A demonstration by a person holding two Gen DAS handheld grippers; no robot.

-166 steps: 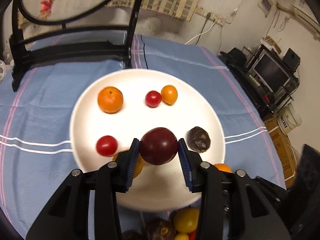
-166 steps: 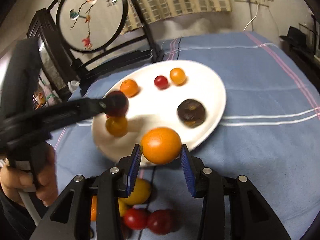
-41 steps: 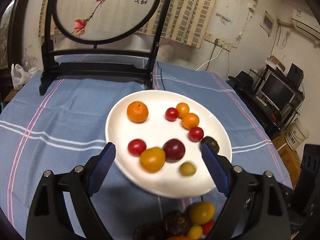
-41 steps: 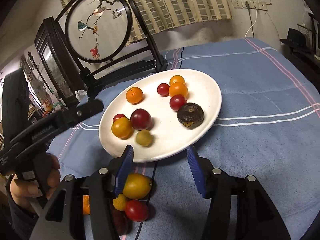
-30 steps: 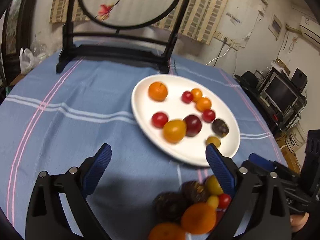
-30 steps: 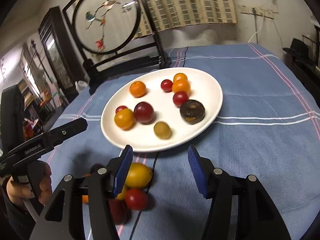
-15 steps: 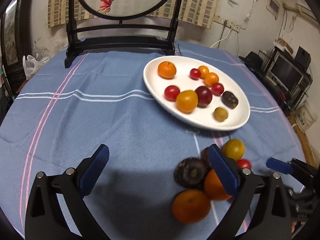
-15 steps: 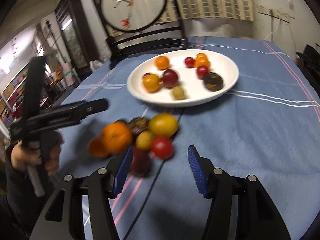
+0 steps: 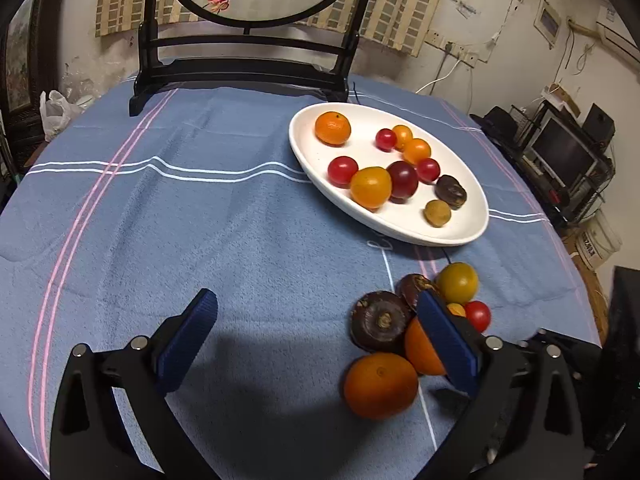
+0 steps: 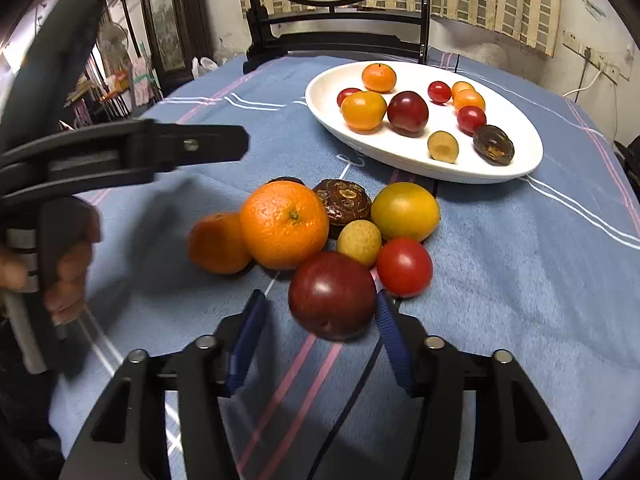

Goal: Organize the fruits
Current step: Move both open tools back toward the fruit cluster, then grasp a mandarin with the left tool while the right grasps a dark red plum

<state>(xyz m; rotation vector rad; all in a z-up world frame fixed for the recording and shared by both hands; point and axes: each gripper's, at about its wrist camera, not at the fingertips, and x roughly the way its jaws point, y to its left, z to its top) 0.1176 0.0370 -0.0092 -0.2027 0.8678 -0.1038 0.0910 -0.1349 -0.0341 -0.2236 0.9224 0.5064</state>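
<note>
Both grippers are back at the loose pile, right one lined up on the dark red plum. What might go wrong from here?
The plum touches the red tomato and sits close against the big orange; as the right gripper closes, a finger may knock the tomato rolling. The open left gripper has its right pad against an orange in the same pile, so the two could collide. The white plate is crowded; a dropped plum may bump fruit.

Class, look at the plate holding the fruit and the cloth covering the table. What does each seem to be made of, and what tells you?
The plate looks like glazed white ceramic, though possibly melamine: smooth and faintly glossy. The tablecloth looks like soft woven fabric, blue with pink and white stripes: matte, slightly fuzzy, with gentle wrinkles.
</note>
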